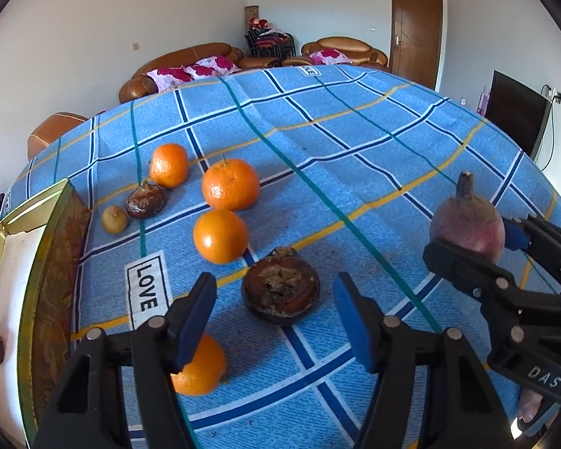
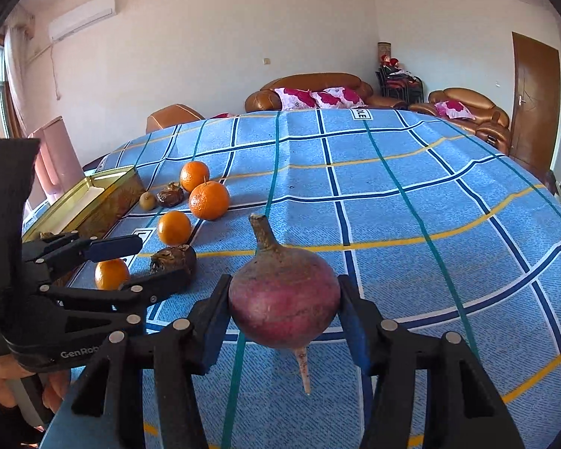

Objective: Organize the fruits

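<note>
Holding red radish clenched in right gripper, lifted clear of blue checked tablecloth. Left gripper released, jaws straddling dark shrivelled fruit w/o touching, near cloth's left edge. Best: lower further, center pads, squeeze gently since fruit looks soft. Count: 4 oranges, 2 dark fruits on cloth, 1 small yellowish fruit, 1 radish, 1 gold tin at left edge.

Woven cloth, glossy oranges
</note>
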`<state>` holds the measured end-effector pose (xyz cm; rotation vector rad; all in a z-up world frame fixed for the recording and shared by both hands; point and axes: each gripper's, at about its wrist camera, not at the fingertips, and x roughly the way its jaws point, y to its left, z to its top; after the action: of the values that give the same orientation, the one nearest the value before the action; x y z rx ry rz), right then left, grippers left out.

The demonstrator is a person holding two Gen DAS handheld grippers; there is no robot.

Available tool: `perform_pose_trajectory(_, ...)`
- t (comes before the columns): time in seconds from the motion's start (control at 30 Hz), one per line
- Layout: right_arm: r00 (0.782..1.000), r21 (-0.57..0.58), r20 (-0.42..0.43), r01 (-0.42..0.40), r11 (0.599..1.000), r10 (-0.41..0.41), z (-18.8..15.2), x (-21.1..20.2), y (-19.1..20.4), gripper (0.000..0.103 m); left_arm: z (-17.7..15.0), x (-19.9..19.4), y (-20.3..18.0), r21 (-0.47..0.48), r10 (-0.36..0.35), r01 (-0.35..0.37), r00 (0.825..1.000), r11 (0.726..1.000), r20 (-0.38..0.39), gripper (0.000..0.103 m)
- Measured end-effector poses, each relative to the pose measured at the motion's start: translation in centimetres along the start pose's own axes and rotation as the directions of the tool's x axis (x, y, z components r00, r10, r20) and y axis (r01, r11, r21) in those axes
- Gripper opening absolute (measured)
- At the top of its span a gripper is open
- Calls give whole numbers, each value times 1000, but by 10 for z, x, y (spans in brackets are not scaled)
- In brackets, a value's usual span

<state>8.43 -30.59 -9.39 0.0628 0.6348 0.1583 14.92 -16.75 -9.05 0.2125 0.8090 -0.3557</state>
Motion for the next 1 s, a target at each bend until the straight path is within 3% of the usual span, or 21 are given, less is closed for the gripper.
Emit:
perform_pose_trajectory(0.17, 1000, -2, -2, -15, 1000, 15, -2, -1, -2, 56, 5, 7, -3, 3, 1, -1, 1000, 1000, -11, 48)
perform_pose_trajectory(0.33, 1000, -12, 16, -19, 1000, 19, -2, -3, 0, 56, 5, 5, -1, -5, -23, 23, 1000, 1000, -3, 48)
perform_pose_trajectory(0.63, 996, -34, 80, -33, 999, 36, -6, -16, 2, 56, 5, -13, -2, 13, -42, 41, 995, 999, 89, 47)
perform_pose_trajectory(1.0, 987, -39, 156, -25, 999, 31, -8, -27, 3, 56, 0, -39, -2, 21, -51, 48, 972, 999, 227, 48)
